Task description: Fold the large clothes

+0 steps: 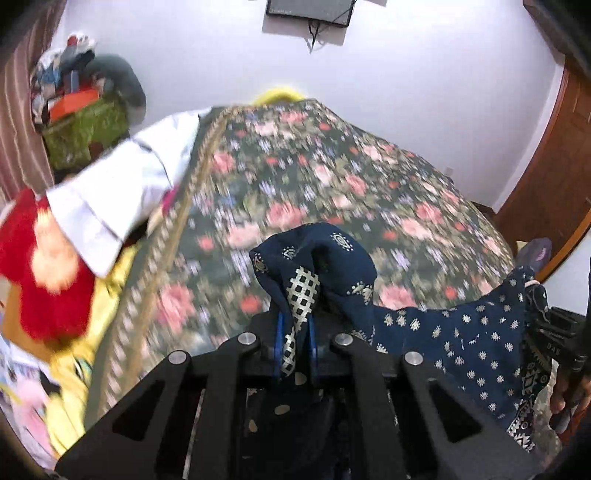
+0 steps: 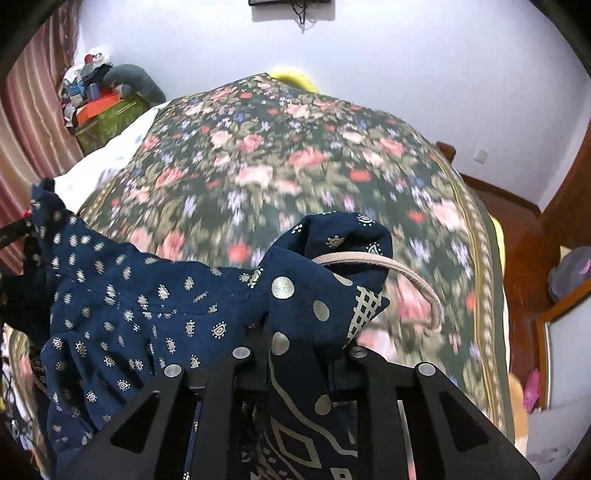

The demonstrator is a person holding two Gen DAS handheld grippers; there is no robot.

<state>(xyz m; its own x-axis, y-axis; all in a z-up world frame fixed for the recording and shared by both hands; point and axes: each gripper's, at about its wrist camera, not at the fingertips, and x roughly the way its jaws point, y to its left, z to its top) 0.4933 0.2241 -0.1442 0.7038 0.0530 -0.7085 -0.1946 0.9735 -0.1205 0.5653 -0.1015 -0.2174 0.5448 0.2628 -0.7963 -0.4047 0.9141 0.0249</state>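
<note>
1. My left gripper (image 1: 295,339) has its fingertips wrapped in the navy garment (image 1: 461,347); I see only slivers of the blue pads.
2. My right gripper (image 2: 299,354) is buried the same way, and the cloth bunched over it hides both fingertips.
3. The floral bedspread (image 1: 314,177) is smeared by motion blur in both views, so its flowers have no clear outline.
4. The red and white thing (image 1: 44,273) at my left is too blurred to name.
5. The dark screen (image 1: 308,11) on the wall is cut off by the top edge.
6. The pile in the corner (image 2: 96,96) is too small to sort out.
</note>
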